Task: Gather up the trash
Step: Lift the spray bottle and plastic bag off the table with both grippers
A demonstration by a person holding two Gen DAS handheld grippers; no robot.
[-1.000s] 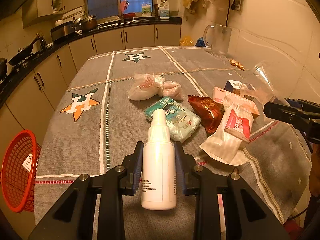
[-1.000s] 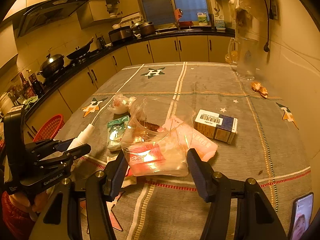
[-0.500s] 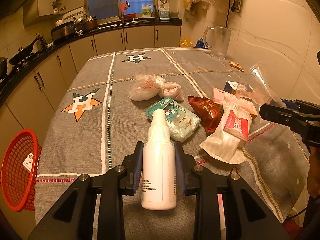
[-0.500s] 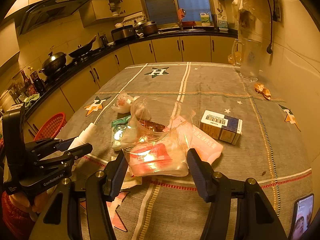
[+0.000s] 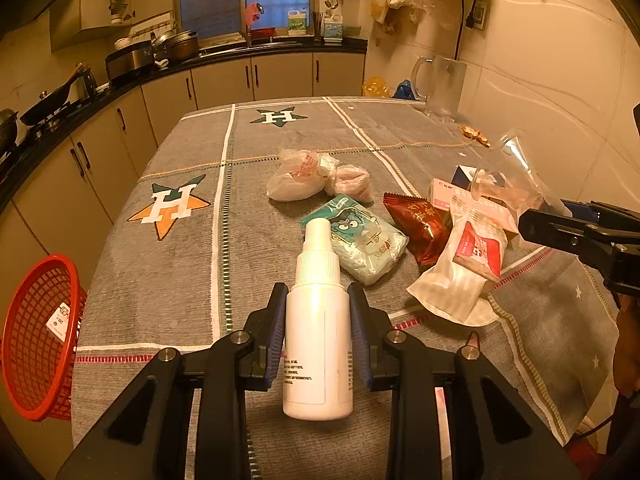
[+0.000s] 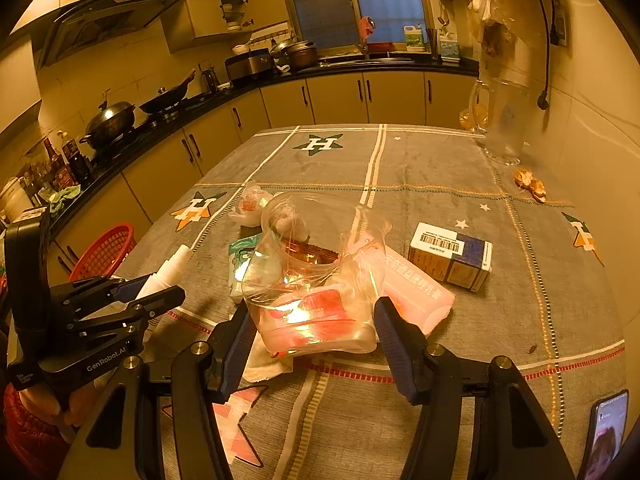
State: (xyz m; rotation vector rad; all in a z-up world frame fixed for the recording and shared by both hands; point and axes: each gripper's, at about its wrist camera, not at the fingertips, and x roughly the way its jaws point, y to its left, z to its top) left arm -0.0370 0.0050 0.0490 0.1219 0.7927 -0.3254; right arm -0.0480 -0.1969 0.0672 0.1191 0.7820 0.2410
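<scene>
My left gripper (image 5: pixel 318 296) is shut on a white spray bottle (image 5: pixel 318 340), held upright above the near table edge. My right gripper (image 6: pixel 314 308) is shut on a crumpled clear plastic cup (image 6: pixel 312 256) above the trash pile. On the grey tablecloth lie a teal tissue packet (image 5: pixel 360 236), a red-brown snack wrapper (image 5: pixel 420 224), a white pouch with a red label (image 5: pixel 464 268), knotted white plastic bags (image 5: pixel 304 176), a pink pack (image 6: pixel 412 288) and a blue-and-white box (image 6: pixel 452 256). The right gripper (image 5: pixel 560 228) shows at the right of the left wrist view.
A red mesh basket (image 5: pixel 36 336) hangs off the table's left side, below the edge. A glass jug (image 5: pixel 444 84) and orange peel (image 5: pixel 474 136) sit at the far right by the wall. A phone (image 6: pixel 608 432) lies at the near right corner. Kitchen cabinets run behind.
Both grippers keep their hold and stay nearly still; only a very slight drift of the right wrist view shows.
</scene>
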